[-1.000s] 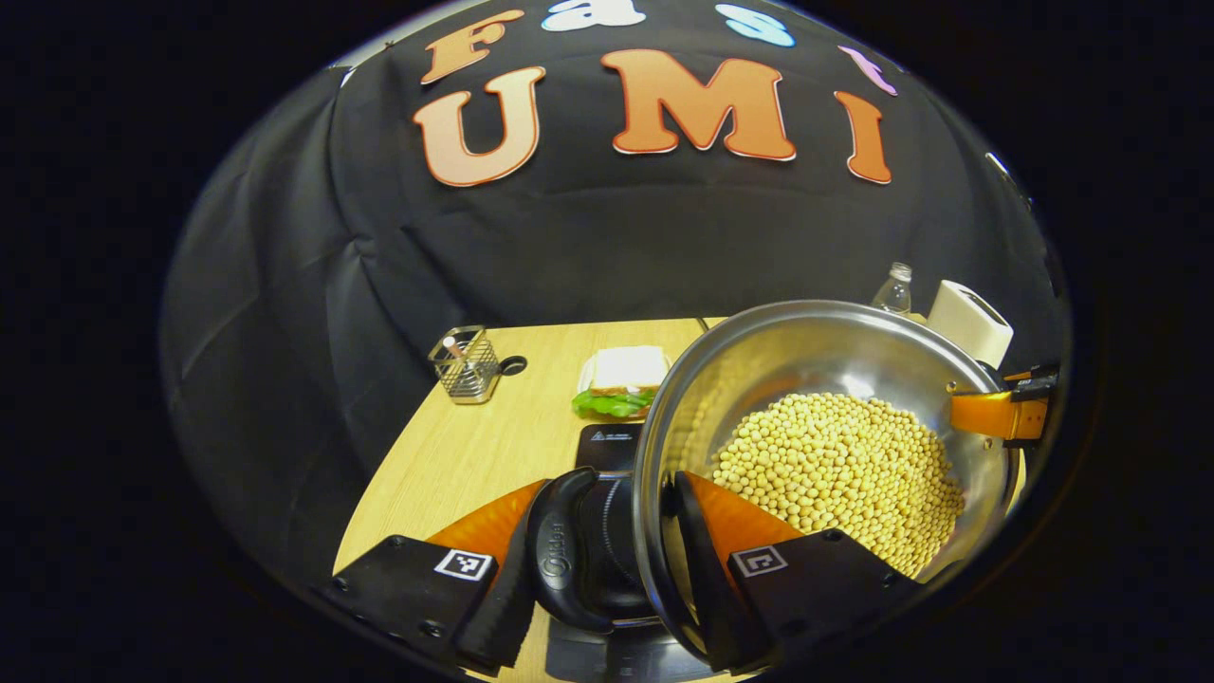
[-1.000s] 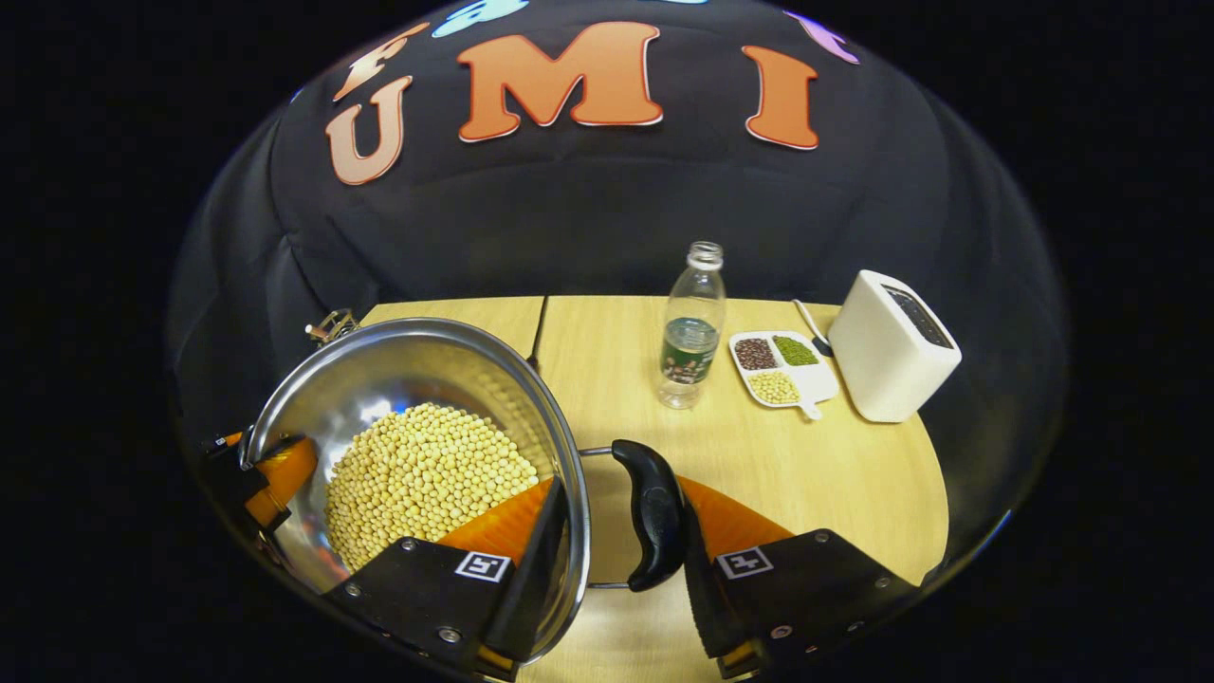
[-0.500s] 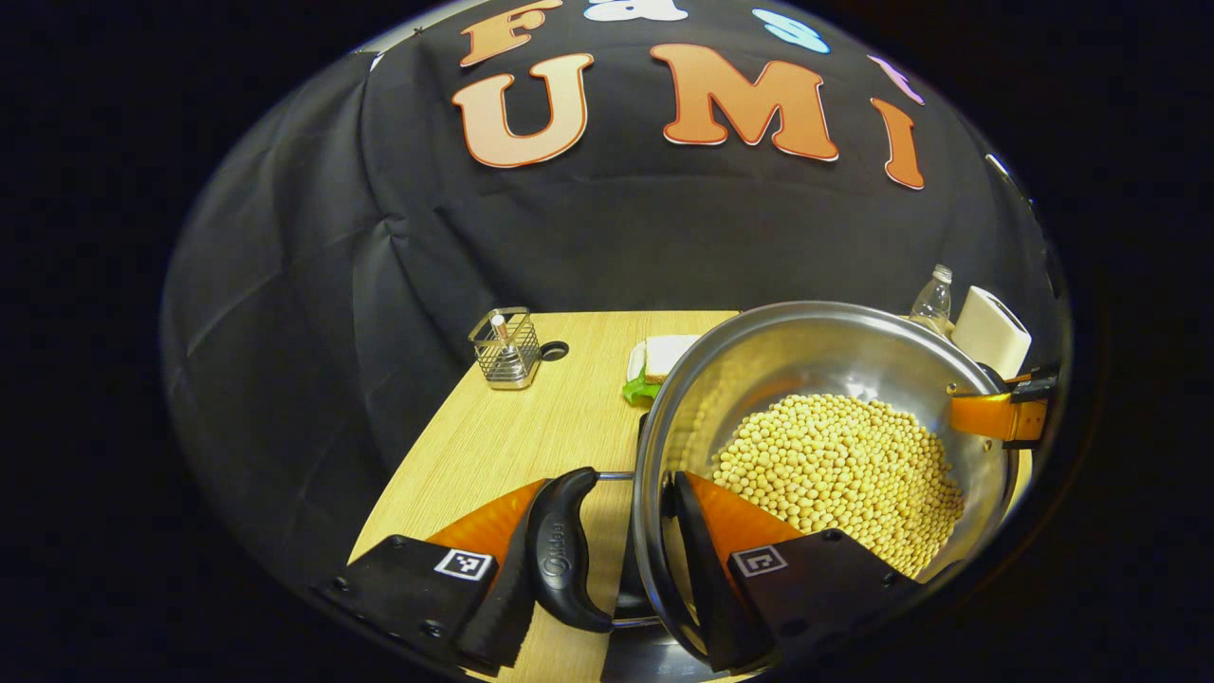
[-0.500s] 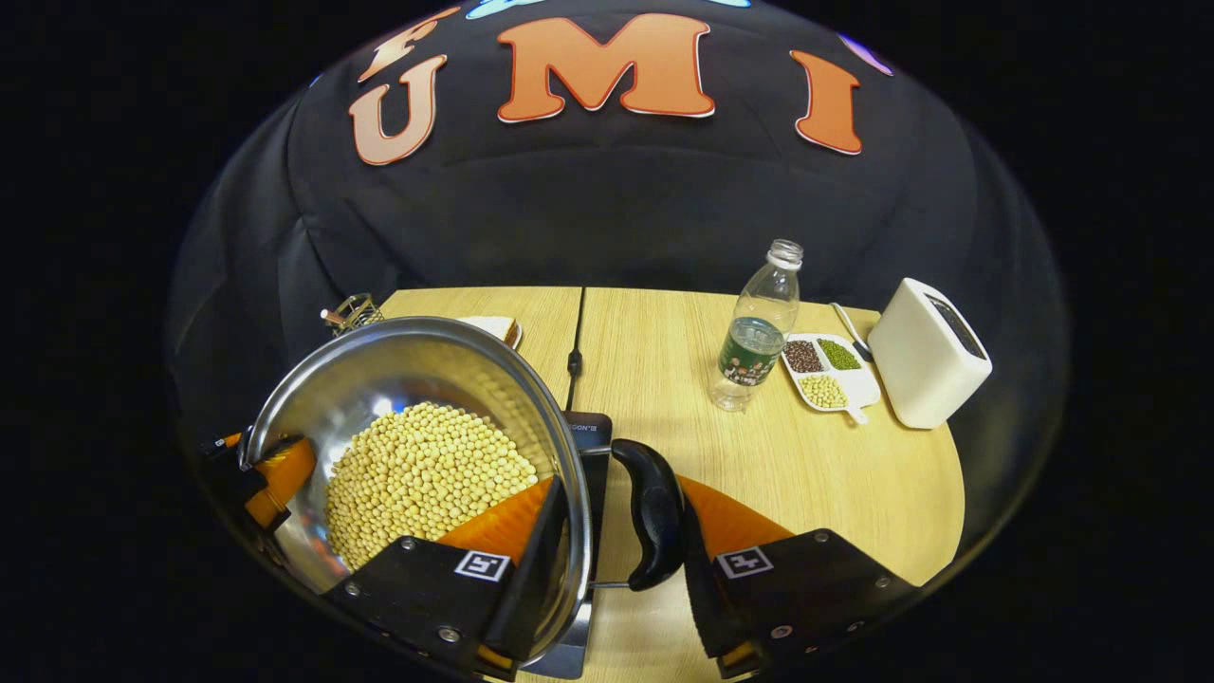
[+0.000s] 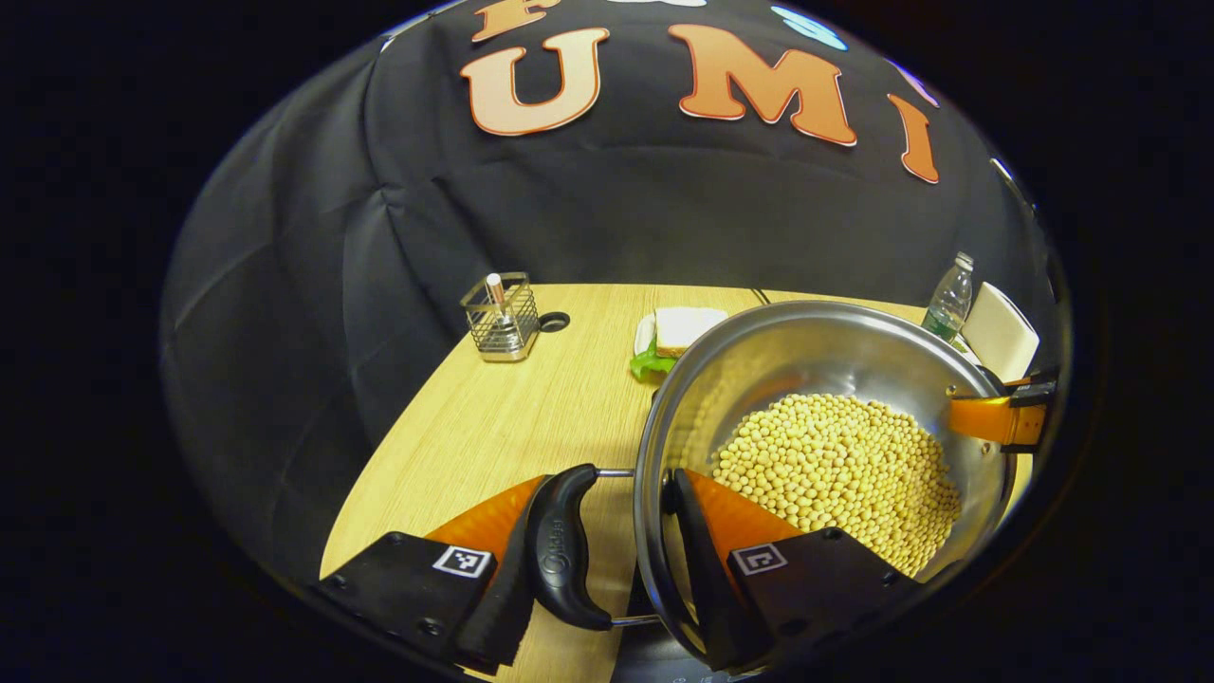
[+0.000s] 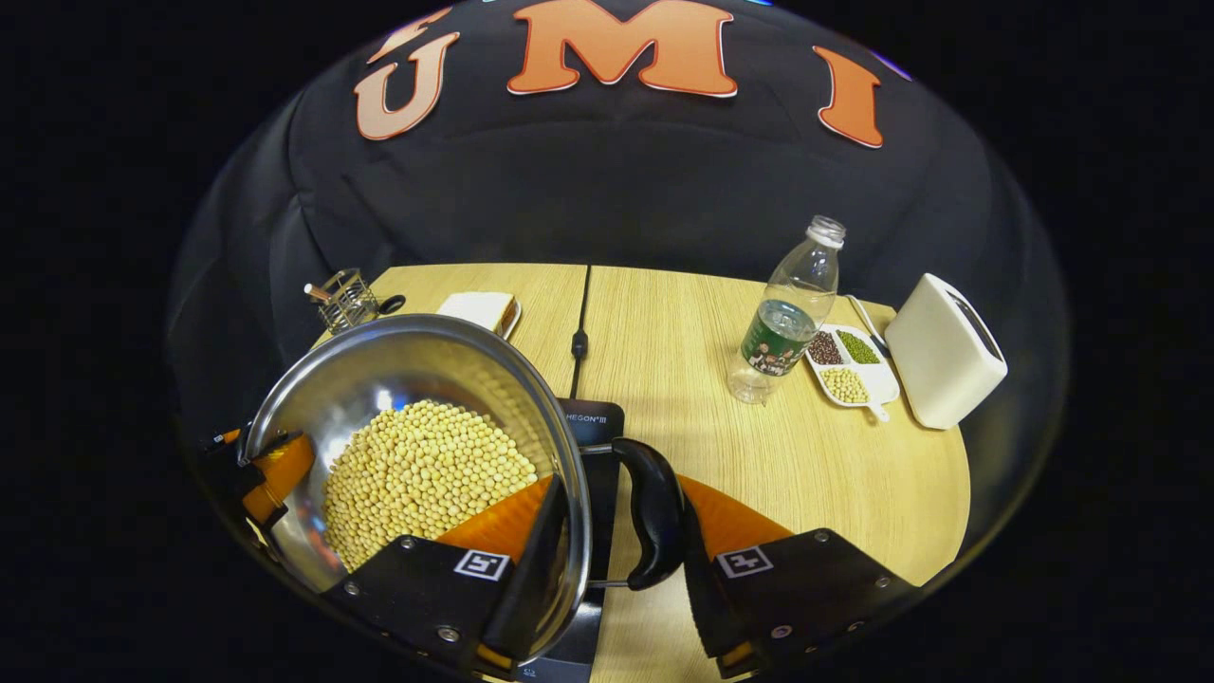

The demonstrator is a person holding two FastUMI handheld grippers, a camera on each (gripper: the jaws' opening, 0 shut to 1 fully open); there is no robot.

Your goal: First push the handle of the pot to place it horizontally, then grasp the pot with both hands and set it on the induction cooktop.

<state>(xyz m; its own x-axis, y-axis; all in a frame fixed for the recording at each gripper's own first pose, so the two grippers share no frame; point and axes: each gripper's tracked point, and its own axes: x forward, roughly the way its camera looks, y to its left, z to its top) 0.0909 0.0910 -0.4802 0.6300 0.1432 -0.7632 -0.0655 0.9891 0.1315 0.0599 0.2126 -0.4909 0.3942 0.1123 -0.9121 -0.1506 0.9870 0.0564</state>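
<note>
Steel pot (image 5: pixel 816 360), filled with yellow beans (image 5: pixel 839 470), is held above the black induction cooktop (image 6: pixel 593 422) on the wooden table (image 6: pixel 740 455). Its rim and black side handle (image 5: pixel 560 550) are clamped between the fingers of the left gripper (image 5: pixel 607 569); the opposite rim and handle (image 6: pixel 654 512) are pinched by the right gripper (image 6: pixel 621 579). Farther off are listed a wire basket (image 5: pixel 500 318), sandwich (image 5: pixel 678 332), water bottle (image 6: pixel 787 318), divided dish of beans (image 6: pixel 849 365) and white box (image 6: pixel 944 351).

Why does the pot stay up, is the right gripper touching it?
Touching. In the right gripper view, the right gripper clamps the pot: one finger inside its rim, the other against its handle.
</note>
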